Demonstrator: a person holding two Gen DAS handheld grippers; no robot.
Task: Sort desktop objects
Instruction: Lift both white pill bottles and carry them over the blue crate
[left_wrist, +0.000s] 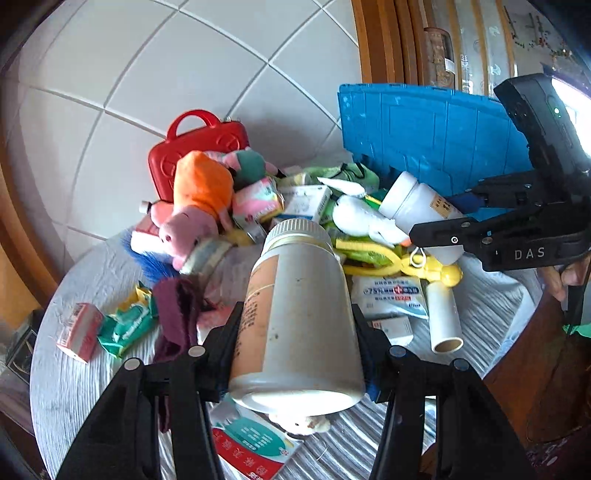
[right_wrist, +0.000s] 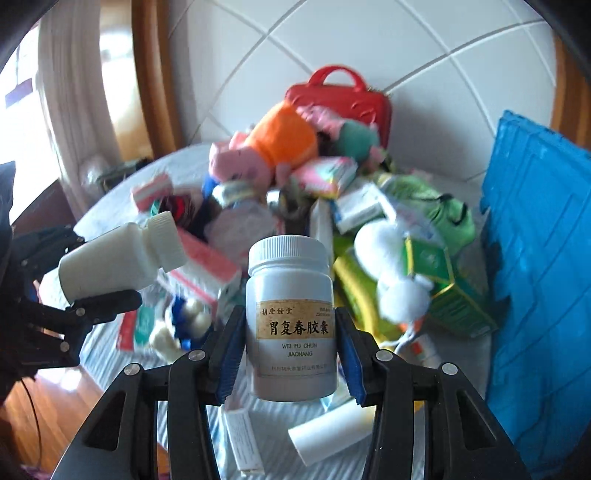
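L gripper (left_wrist: 297, 332) pinches a tall off-white bottle (left_wrist: 295, 310) across its body, pads pressed on both sides, cap pointing away from the camera. R gripper (right_wrist: 291, 343) pinches a smaller white pill bottle (right_wrist: 291, 317) w/ a tan label, upright betw. the blue pads. Both bottles are clear of the table, held above the pile.

Beneath & beyond: a heap on the striped tablecloth (left_wrist: 88, 376) – pink plush pig (left_wrist: 192, 214) in orange, red case (left_wrist: 199, 147) at the back by the tiled wall, white plush bird (left_wrist: 365, 218), yellow toy (left_wrist: 406, 262), medicine boxes, wipes pack (left_wrist: 388, 295), cardboard tube (left_wrist: 443, 317). Blue crate (right_wrist: 535, 258) stands at the right edge of the table.

Step, as I read it: two bottles picked, carry phase. Next prob. calls for moving both toward the crate or another sorting spot, keeping them clear of each other and the pile, then lowering before letting go. Smooth round bottles – could slip if tilted much. Which spot is meant for bottles I can't tell.
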